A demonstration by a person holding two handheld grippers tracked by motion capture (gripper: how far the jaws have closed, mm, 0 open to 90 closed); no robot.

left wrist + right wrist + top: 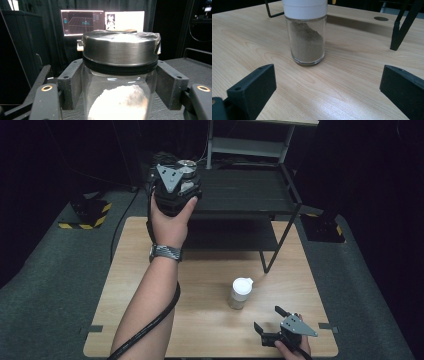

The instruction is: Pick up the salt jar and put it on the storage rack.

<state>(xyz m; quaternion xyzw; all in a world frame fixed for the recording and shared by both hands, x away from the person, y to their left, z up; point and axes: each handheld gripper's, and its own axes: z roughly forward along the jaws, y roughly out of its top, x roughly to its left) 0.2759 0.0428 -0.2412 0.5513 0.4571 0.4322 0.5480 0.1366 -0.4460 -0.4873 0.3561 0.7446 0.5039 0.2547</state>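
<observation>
My left gripper [181,179] is held high over the left end of the black rack's top shelf [245,190]. It is shut on a glass jar [120,50] with a brushed metal lid [186,167]; the jar is upright between the jaws and holds white powder [120,102]. A second, smaller glass jar [240,293] with a white cap stands on the wooden table [150,310], partly filled with brown powder [307,42]. My right gripper [266,318] rests low near the table's front right edge, open, a short way in front of this jar [306,32], not touching it.
The black two-tier metal rack stands across the back half of the table, and its slanted leg [280,242] comes down just behind the white-capped jar. A pale shelf unit [250,145] stands farther back. Two lit monitors [102,21] glow beyond the rack.
</observation>
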